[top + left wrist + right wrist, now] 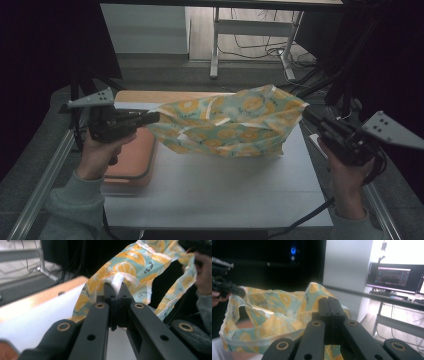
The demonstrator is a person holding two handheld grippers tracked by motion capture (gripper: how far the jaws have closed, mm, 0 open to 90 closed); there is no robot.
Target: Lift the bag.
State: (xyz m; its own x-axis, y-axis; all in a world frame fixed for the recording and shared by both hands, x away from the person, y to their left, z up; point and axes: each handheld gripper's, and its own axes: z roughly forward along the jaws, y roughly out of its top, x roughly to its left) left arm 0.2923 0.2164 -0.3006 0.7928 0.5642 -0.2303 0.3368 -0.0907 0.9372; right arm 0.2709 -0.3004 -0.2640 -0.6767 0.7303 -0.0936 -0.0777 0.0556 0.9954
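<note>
Two tools share the load here: the left tool (150, 118) and the right tool (309, 116) each pinch an opposite end of a lemon-print cloth (230, 122), which hangs clear of the desk (210, 190) between them. In the high view the cloth sits at about 12 o'clock from the desk's centre, the left tool at 9 o'clock of it and the right tool at 3 o'clock. The left gripper view shows that tool (116, 287) with its jaws pressed together on a white-hemmed edge of the cloth (130, 263); the right gripper view shows the other tool (329, 302) likewise clamped on the fabric (274, 312), the jaws meeting with no gap. The cloth sags in loose folds along its lower edge and looks bunched, possibly doubled over, though the folds hide how many layers there are. An orange tray (132, 160) lies on the desk at 8 o'clock of the cloth, below the left hand (100, 152).

Progress, as judged: grasping and lifting appear complete, since both ends are secured and the cloth is off the surface. Left to do is likely drawing it taut, laying it flat on the desk and folding or smoothing it; none of that is begun
</note>
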